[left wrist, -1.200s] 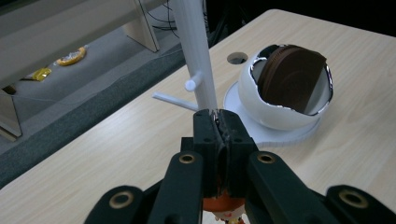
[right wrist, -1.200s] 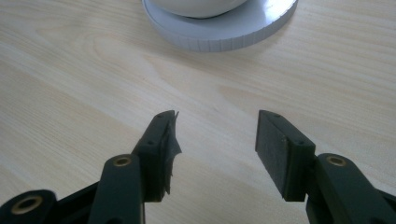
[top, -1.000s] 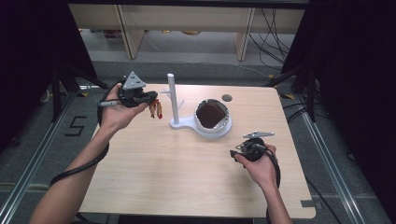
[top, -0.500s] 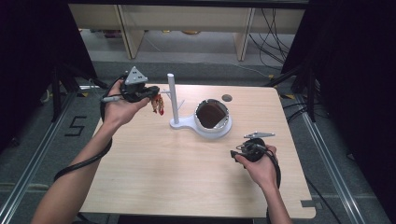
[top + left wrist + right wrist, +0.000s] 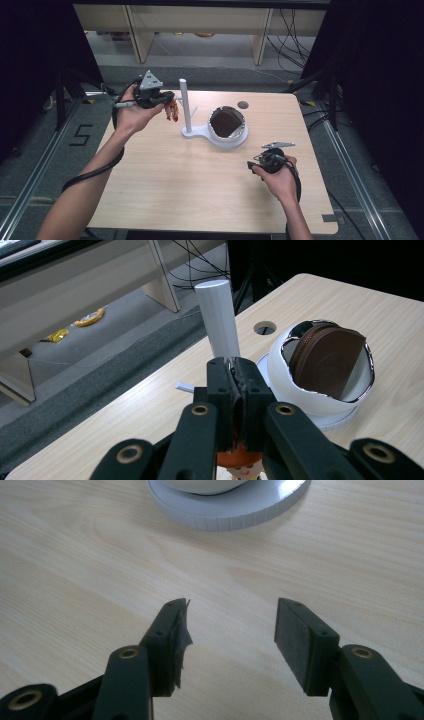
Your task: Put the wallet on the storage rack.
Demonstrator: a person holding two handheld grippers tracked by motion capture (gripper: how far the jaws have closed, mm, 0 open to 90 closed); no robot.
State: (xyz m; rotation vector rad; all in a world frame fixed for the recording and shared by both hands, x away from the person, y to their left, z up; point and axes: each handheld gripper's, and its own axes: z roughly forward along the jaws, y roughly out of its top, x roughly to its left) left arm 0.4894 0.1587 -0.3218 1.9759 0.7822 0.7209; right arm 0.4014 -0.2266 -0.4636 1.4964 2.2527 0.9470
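Orange figurine (image 5: pixel 239 466) mostly behind closed fingers (image 5: pixel 220 390)

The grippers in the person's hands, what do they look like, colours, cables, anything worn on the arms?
Both grippers are black. The left gripper has brass-coloured pivot rivets, flat dark pads and a grey three-cornered plate on top. The right gripper has the same rivets, and one pad's lining looks frayed. A thick black cable trails along the left forearm. Both forearms are bare, no sleeves.
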